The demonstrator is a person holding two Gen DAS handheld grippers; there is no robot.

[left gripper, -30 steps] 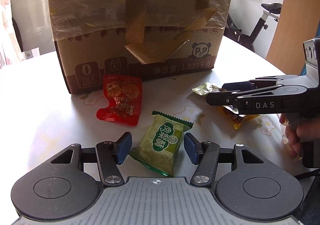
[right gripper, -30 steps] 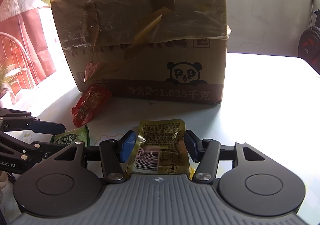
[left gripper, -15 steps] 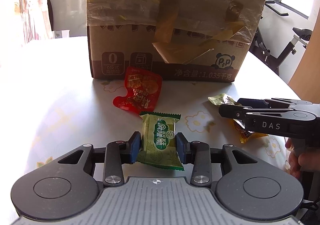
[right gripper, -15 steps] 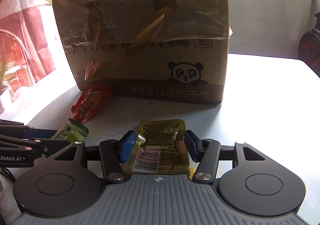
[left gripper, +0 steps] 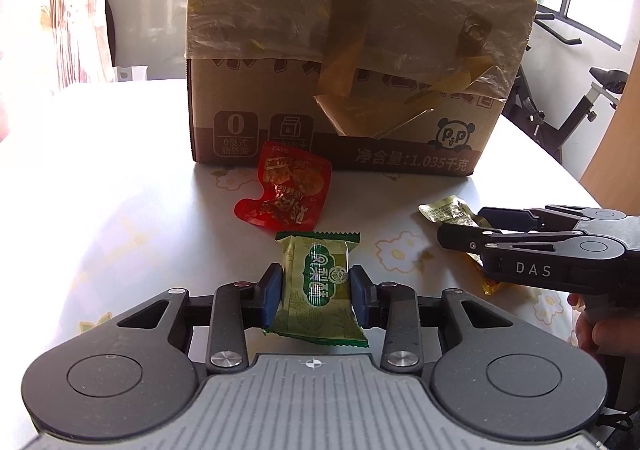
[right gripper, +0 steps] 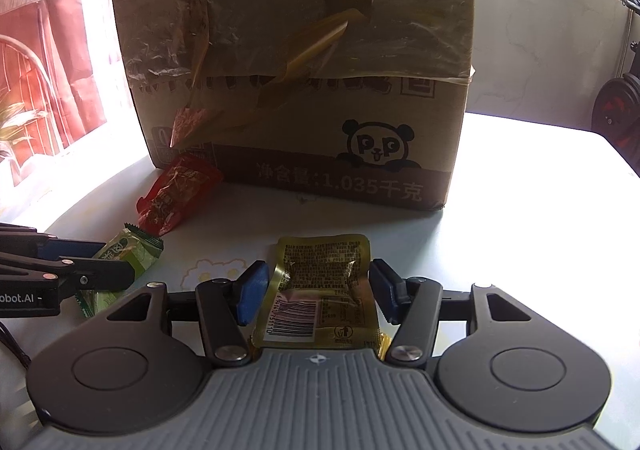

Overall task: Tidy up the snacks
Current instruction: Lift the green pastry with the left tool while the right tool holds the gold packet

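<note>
My left gripper [left gripper: 316,290] is shut on a green snack packet [left gripper: 318,286], its blue pads pressed on both sides. The packet also shows in the right wrist view [right gripper: 124,262]. My right gripper [right gripper: 318,290] is open around a gold snack packet [right gripper: 320,290] lying on the table; its pads stand just off the packet's sides. In the left wrist view the gold packet [left gripper: 448,209] sticks out past the right gripper [left gripper: 464,230]. A red snack packet [left gripper: 288,189] lies against a tall cardboard box [left gripper: 352,61] behind both grippers.
The white floral table [left gripper: 100,189] carries everything. The box [right gripper: 304,69] has loose tape and plastic on its front. An exercise bike [left gripper: 580,105] stands past the table's right edge. A red curtain [right gripper: 48,61] hangs at far left.
My left gripper closed on the green packet and swung slightly left, nearer the box. The right gripper stayed open around the gold packet.
</note>
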